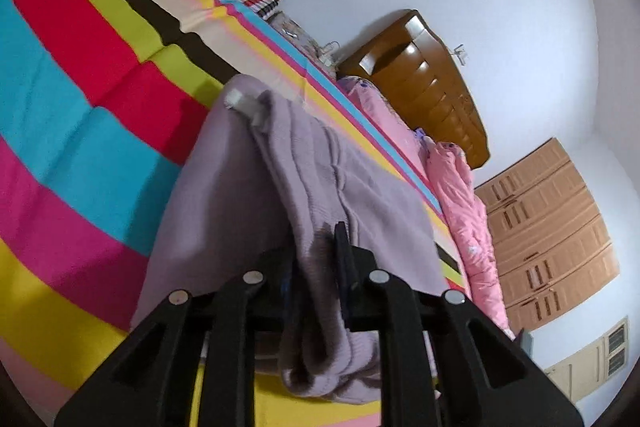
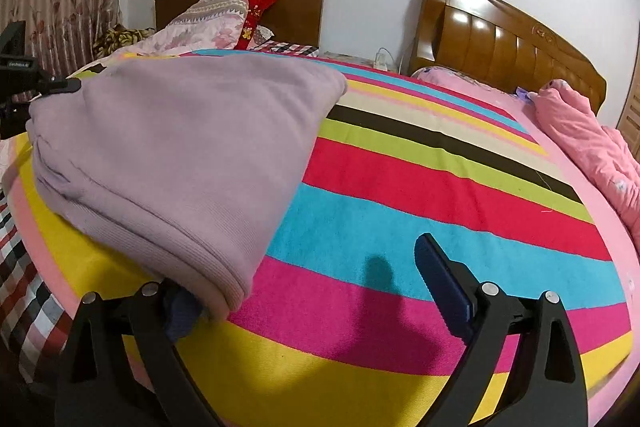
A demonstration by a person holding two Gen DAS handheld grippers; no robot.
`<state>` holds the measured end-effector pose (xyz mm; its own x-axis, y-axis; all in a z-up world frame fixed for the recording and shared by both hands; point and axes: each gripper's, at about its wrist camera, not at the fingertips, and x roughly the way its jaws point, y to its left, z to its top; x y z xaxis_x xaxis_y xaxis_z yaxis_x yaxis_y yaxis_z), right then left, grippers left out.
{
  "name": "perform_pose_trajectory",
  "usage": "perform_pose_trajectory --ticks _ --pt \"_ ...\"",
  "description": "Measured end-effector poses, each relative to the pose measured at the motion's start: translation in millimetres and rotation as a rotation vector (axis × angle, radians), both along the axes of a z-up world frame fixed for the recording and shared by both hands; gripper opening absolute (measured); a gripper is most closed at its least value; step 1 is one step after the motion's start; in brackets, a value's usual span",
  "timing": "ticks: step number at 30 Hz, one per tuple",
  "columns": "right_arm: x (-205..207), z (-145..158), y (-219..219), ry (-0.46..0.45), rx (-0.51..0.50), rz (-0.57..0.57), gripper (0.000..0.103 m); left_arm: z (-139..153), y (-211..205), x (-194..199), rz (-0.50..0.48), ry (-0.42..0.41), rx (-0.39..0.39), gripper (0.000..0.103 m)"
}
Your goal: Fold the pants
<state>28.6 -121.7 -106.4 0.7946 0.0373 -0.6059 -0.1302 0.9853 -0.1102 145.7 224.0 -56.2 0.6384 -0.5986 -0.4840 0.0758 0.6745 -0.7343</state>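
The lilac pants lie folded in a thick stack on the striped bedspread. In the left wrist view my left gripper is shut on a bunched edge of the pants, and the cloth hangs down between the fingers. My right gripper is open, jaws wide apart. Its left finger is hidden under the near corner of the pants, and its right finger is over the bare bedspread. The left gripper also shows at the far left edge of the pants in the right wrist view.
A pink quilt lies along the right side of the bed by the wooden headboard. Pillows and a floral quilt pile up at the back left. A wardrobe stands by the wall.
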Motion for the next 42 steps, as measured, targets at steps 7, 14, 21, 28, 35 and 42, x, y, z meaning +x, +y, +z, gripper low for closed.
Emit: perform_pose_trajectory --ticks 7,14,21,28,35,42 --pt "1.4 -0.1 -0.6 0.006 0.016 0.004 0.092 -3.5 13.6 -10.0 -0.062 0.053 -0.081 0.053" --pt "1.8 0.6 -1.0 0.006 0.013 0.004 0.092 -8.2 -6.6 -0.9 -0.106 0.124 0.025 0.027" --pt "-3.6 4.2 6.9 -0.015 -0.029 0.011 0.092 46.3 -18.5 -1.2 -0.073 -0.030 0.059 0.019" --pt "-11.8 6.2 38.9 -0.070 -0.198 0.067 0.092 116.9 -3.6 2.5 -0.041 -0.161 0.093 0.019" --pt "-11.2 3.2 37.4 -0.079 -0.221 0.081 0.092 -7.4 50.0 -5.9 0.087 0.065 -0.026 0.019" --pt "-16.5 4.7 52.0 -0.119 -0.433 0.036 0.092 28.7 41.2 -15.7 0.046 -0.010 0.012 0.019"
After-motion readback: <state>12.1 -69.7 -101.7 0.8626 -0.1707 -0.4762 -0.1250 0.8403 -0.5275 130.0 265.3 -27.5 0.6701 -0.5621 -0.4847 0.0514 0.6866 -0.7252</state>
